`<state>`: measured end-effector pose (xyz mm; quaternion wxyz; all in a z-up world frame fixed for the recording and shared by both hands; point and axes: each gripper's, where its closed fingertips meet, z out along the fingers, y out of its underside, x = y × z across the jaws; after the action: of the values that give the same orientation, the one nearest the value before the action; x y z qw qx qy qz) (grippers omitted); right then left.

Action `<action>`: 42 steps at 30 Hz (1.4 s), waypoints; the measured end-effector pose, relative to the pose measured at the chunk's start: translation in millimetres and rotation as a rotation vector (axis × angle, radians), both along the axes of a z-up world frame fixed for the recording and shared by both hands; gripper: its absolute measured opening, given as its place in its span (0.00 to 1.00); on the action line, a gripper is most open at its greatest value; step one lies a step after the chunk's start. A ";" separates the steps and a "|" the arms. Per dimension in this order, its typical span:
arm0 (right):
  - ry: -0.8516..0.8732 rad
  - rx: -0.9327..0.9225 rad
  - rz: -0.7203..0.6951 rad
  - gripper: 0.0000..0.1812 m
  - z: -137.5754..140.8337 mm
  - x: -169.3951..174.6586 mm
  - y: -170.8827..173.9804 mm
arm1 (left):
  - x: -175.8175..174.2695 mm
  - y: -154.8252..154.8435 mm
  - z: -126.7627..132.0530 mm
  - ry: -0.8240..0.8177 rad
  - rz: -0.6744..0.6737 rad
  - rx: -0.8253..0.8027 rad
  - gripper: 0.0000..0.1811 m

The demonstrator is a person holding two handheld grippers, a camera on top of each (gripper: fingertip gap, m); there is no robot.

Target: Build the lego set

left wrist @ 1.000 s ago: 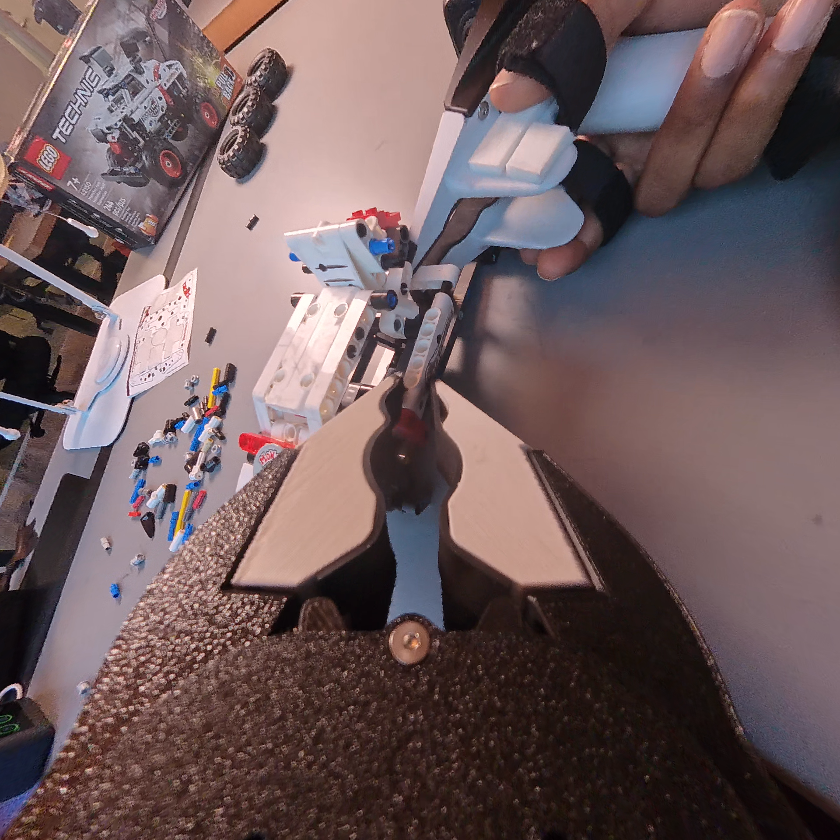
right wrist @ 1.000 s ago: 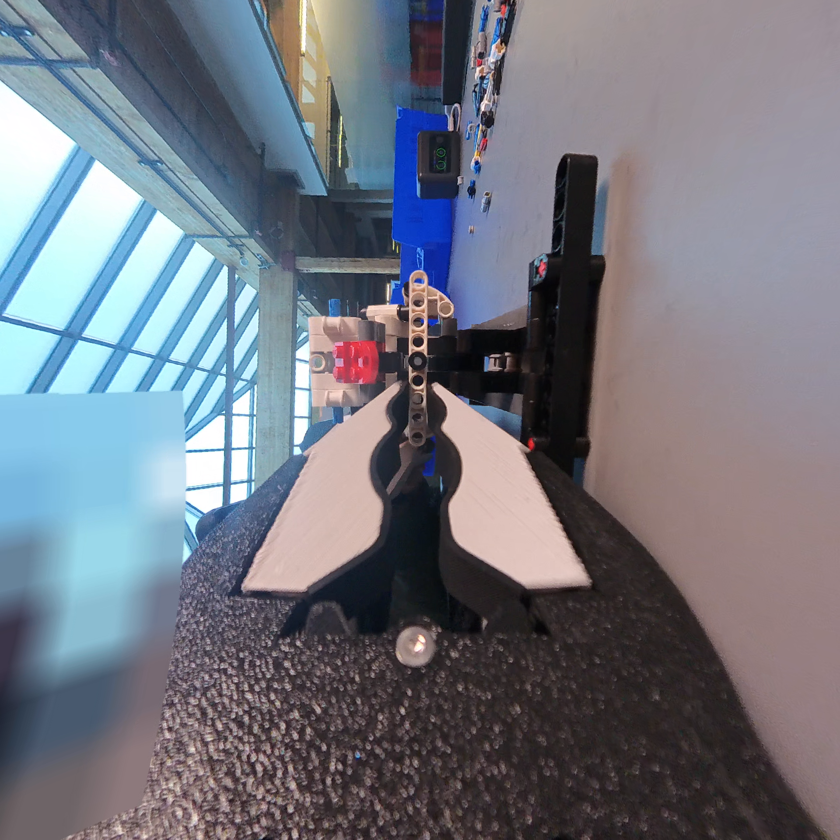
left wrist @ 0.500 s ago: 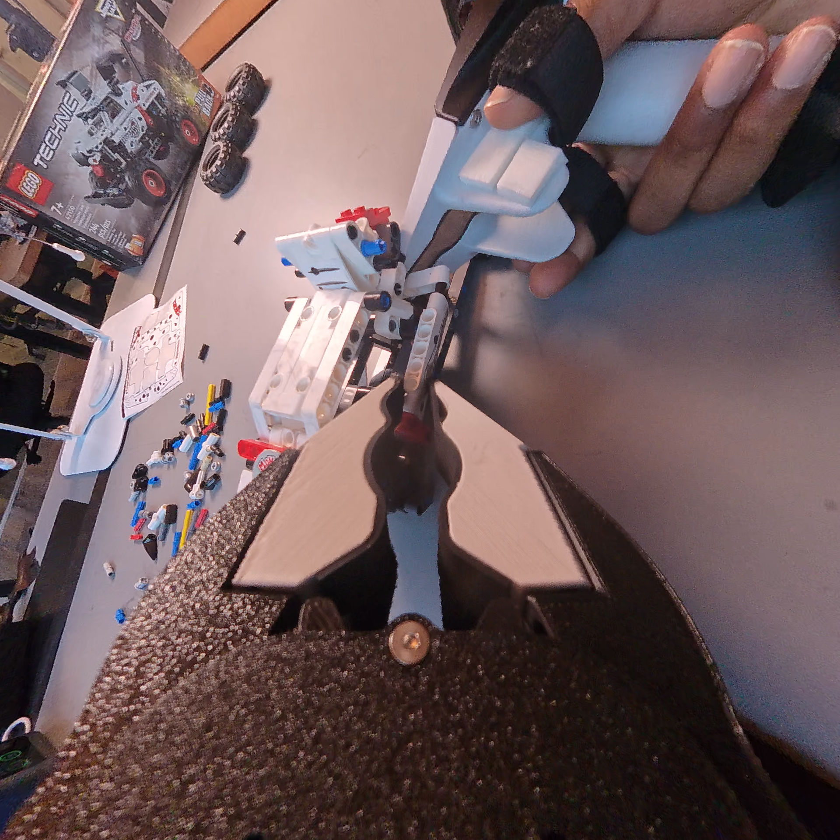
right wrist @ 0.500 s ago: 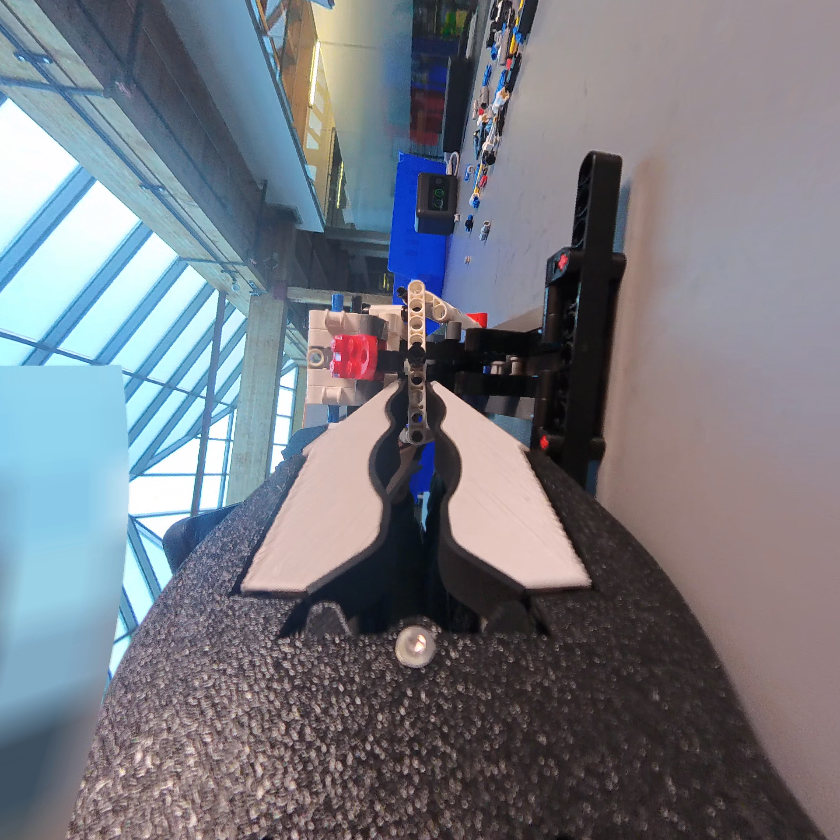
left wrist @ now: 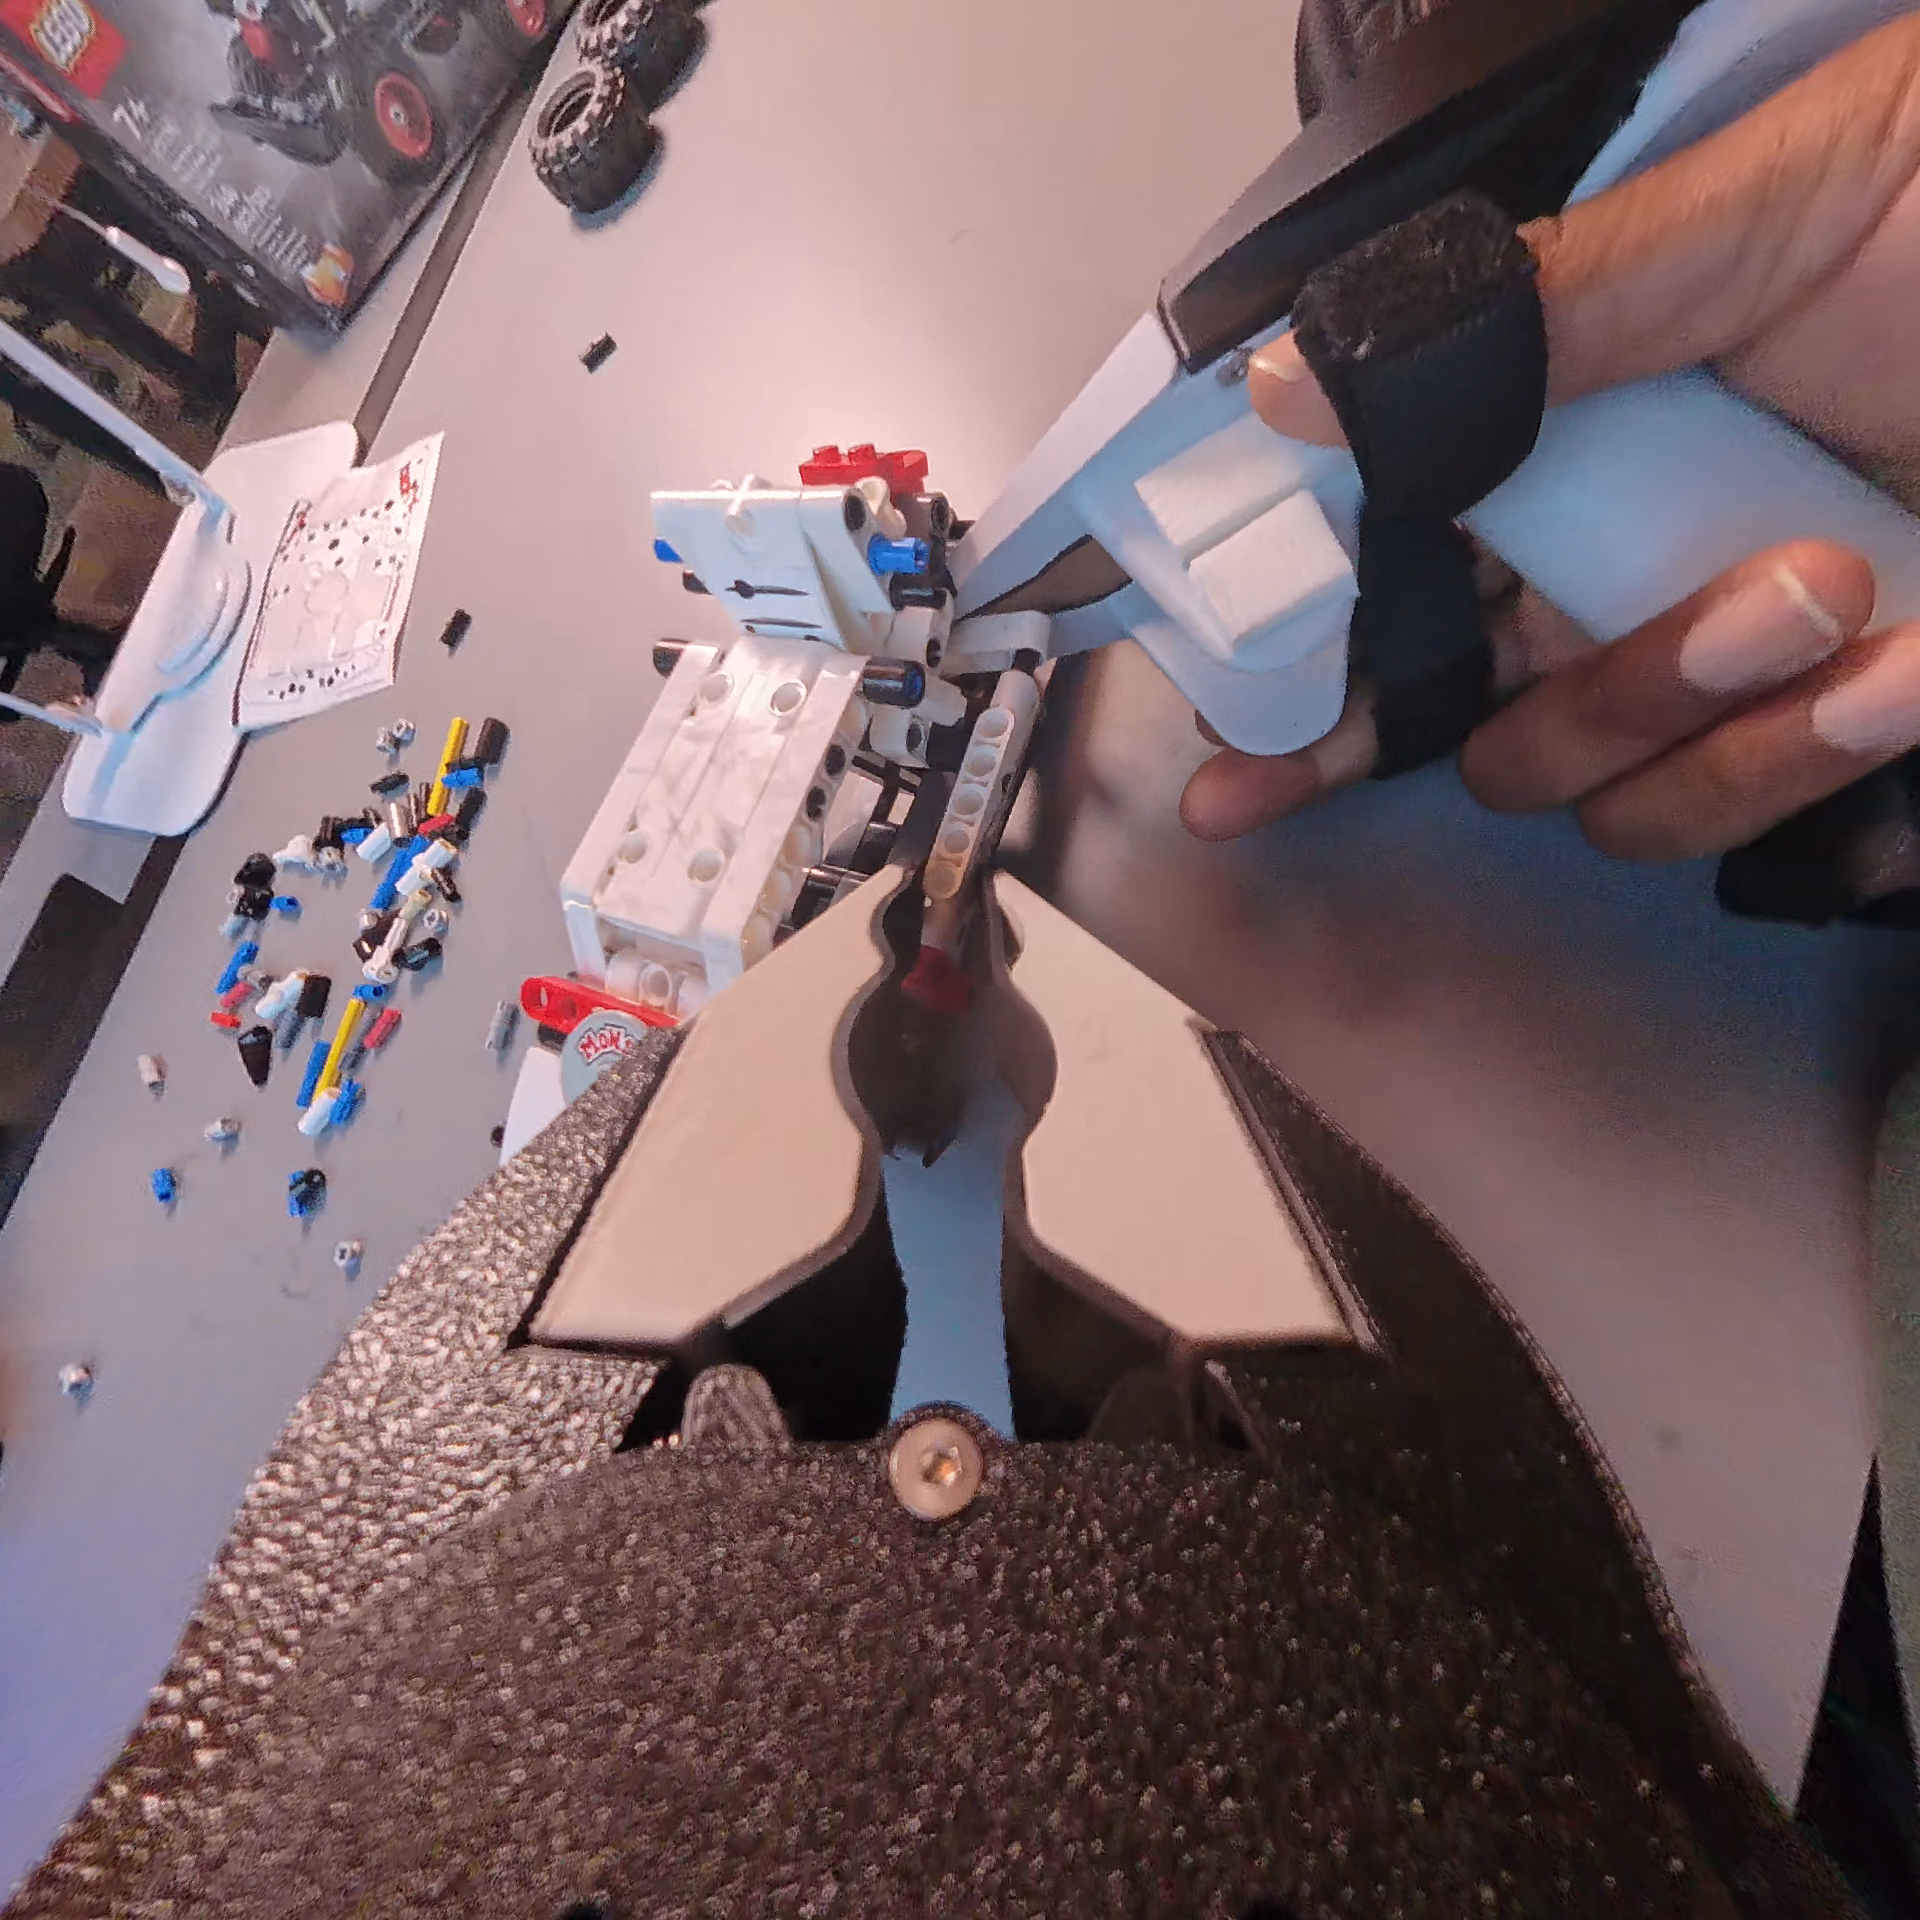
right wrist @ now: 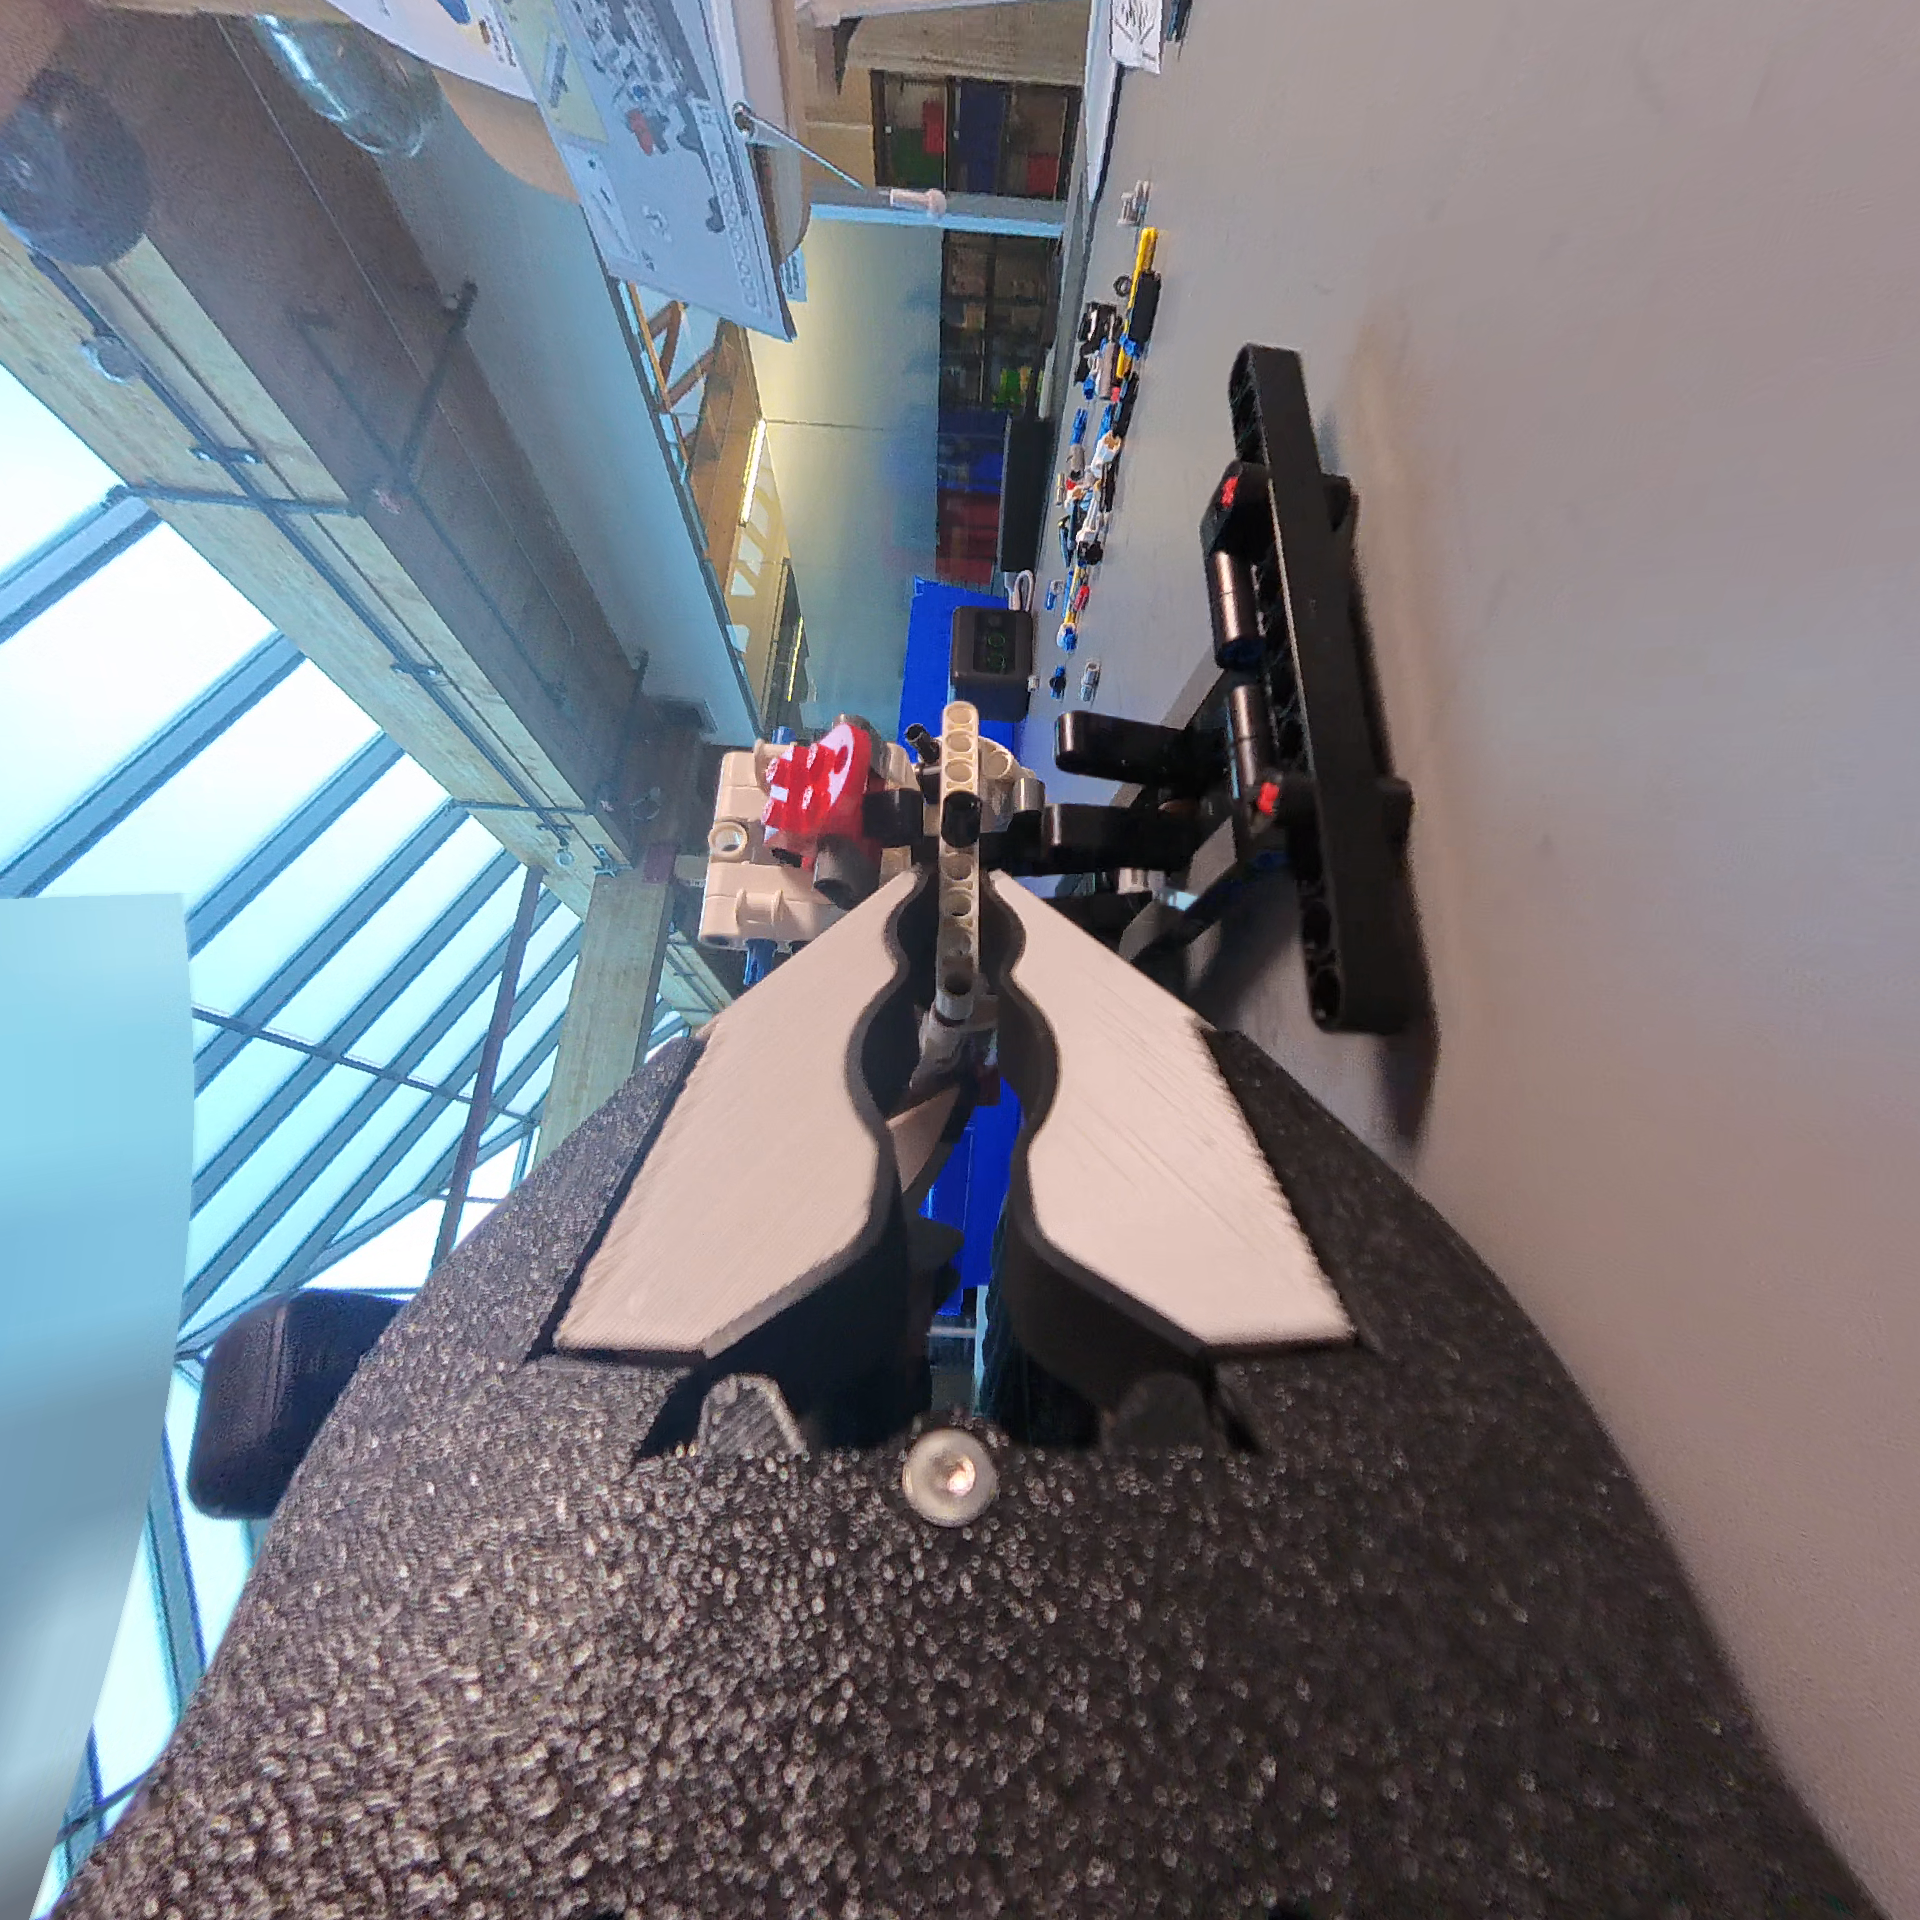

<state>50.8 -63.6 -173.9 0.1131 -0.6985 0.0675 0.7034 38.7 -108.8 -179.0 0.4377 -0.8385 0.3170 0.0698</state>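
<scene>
The half-built white, black and red lego truck model (left wrist: 707,790) lies on the grey table (left wrist: 1351,1039). My left gripper (left wrist: 940,883) is shut on the model's near end, at a pale holed beam (left wrist: 971,790) and a red piece. My right gripper (left wrist: 966,613), white and held by a hand (left wrist: 1662,520), pinches the model's far end. In the right wrist view my right gripper (right wrist: 956,883) is shut on the pale beam (right wrist: 958,821). The model's red part (right wrist: 810,790) sits to the left, and its black frame (right wrist: 1309,727) leans against the table.
Several small loose pieces (left wrist: 353,904) lie left of the model, with a sticker sheet (left wrist: 332,592) and a white stand base (left wrist: 156,665). The set's box (left wrist: 260,135) and black tyres (left wrist: 603,135) are at the far left. A small black device (right wrist: 992,655) sits by the table edge. Some 5 cm of space lies between my two pairs of fingers.
Both grippers keep their hold. The model has turned between them: in the right wrist view its black frame now tilts and sits higher. The box and tyres have slid toward the top of the left wrist view.
</scene>
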 end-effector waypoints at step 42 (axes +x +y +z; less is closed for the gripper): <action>-0.090 0.101 0.215 0.03 -1.4 18.1 -8.6 | 7.9 3.6 0.1 -0.063 0.111 -0.060 0.05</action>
<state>69.0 -72.2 -175.3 0.0750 -0.7259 -0.0484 0.6820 46.6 -105.2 -178.9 0.4175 -0.8693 0.2581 0.0581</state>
